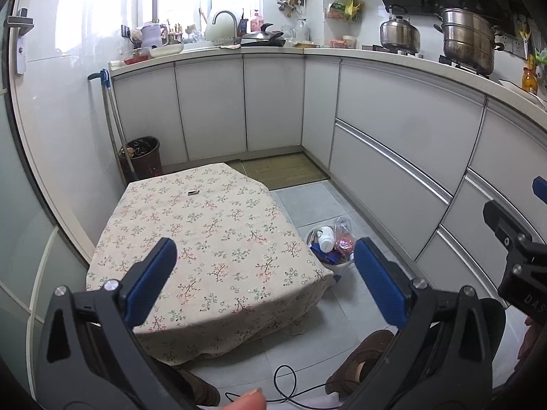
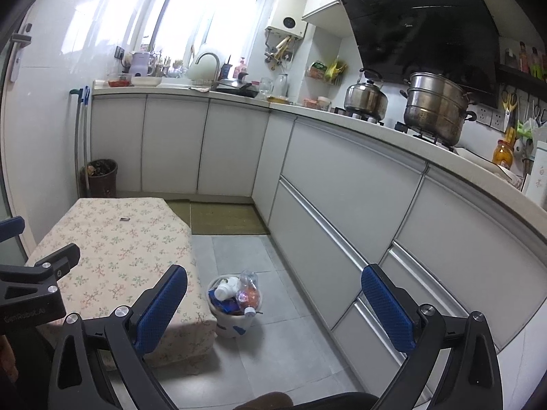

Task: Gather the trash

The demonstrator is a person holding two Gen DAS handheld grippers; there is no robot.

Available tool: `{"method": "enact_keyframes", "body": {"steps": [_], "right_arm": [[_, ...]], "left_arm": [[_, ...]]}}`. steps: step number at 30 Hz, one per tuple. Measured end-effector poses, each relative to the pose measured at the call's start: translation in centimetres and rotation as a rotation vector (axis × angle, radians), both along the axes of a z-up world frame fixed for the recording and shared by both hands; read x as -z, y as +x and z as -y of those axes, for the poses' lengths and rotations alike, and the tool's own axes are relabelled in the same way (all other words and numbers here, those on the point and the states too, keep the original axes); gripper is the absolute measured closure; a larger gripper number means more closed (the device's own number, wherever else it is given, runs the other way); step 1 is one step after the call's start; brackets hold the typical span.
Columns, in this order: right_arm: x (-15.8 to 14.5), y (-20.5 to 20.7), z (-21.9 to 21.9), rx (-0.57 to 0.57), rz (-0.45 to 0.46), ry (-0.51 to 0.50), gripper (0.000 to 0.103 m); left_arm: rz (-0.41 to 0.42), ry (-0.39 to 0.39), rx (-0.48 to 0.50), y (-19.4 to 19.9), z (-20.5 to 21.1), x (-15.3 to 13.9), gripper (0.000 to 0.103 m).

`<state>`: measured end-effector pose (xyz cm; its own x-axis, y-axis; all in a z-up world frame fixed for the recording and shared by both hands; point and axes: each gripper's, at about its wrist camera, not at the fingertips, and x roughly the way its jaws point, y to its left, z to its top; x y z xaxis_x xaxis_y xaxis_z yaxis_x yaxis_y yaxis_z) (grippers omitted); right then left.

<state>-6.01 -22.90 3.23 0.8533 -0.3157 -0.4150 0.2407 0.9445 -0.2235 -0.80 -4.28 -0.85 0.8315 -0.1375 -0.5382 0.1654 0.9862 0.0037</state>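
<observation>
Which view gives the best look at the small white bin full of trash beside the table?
The right wrist view: the white bin shows whole on the floor between the open fingers, bottles sticking out of its top. In the left wrist view the bin is partly hidden behind the table's cloth and a gripper finger.

Beige floral tablecloth point(image 1: 212, 239), white bin point(image 2: 232, 328), grey floor tiles point(image 2: 273, 358), blue-padded black jaws
</observation>
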Motion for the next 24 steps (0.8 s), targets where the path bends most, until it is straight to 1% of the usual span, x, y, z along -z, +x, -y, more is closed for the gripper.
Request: {"method": "enact_keyframes", "body": {"steps": [11, 24], "right_arm": [[-0.54, -0.04, -0.02, 0.013, 0.022, -0.004, 0.000], [-0.77, 0.35, 0.09, -0.013, 0.020, 0.001, 0.000]], "left_arm": [[0.001, -0.002, 0.021, -0.05, 0.24, -0.12, 0.000], [-0.007, -0.008, 0.030, 0.06, -0.10, -0.47, 0.000]]}}
